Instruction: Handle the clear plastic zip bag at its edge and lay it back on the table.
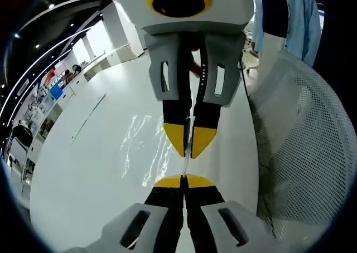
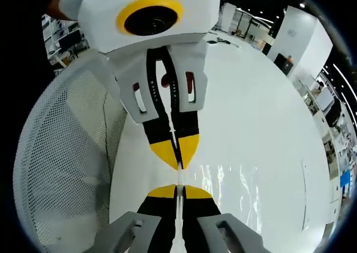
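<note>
Above the white table (image 1: 83, 169), the left gripper (image 1: 183, 179) and the right gripper (image 1: 189, 147) face each other tip to tip, each with its yellow-tipped jaws closed on the thin edge of the clear plastic zip bag (image 1: 146, 147). The bag's edge runs as a pale line between the two sets of tips, and its glossy, wrinkled film shows beside them against the table. In the right gripper view, the right gripper (image 2: 178, 190) rises from below, the left gripper (image 2: 178, 155) hangs opposite, and the bag (image 2: 234, 191) glints alongside. A white mesh chair back (image 2: 67, 169) stands at the table's edge.
</note>
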`<state>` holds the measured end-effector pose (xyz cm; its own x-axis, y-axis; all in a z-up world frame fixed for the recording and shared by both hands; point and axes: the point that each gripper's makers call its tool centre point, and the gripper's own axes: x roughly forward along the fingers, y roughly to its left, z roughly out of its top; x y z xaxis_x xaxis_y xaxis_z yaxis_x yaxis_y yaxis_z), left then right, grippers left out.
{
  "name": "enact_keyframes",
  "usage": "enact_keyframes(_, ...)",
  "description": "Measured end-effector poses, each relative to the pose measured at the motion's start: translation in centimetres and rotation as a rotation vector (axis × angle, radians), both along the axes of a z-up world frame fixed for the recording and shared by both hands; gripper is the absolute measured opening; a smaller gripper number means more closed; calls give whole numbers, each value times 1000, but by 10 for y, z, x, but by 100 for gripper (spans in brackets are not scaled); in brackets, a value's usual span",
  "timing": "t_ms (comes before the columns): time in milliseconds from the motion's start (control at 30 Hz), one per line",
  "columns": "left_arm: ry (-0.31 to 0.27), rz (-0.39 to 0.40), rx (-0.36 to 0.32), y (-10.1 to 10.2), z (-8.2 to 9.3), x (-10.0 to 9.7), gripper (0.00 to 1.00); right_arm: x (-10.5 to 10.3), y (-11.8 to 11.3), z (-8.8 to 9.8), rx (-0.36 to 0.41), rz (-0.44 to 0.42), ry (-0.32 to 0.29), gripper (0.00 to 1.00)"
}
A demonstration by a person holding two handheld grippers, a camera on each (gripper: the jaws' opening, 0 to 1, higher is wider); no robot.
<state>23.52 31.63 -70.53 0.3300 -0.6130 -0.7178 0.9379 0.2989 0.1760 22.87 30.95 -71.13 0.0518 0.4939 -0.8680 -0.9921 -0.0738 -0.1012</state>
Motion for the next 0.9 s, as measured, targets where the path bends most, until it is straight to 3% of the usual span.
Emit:
enact_keyframes(200,-1,-22,1,-2,0,-4,0,0,-2,-1,2,-6,5,0)
enact_keyframes(367,-45,-49,16,-3,0,-3,0,0,-3,-2,1,-9,6,0)
enact_keyframes(533,-42,-61,10,-5,-1,-4,0,0,-5,-6,5,-8,2,0)
enact_keyframes(733,-41,-65,-15,-13,2,-3,7,-2,-3,-5,15,-2,0,0)
enact_keyframes(900,-47,-84,7,-16,-1,-3,5,-1,-2,-4,21,2,-3,0)
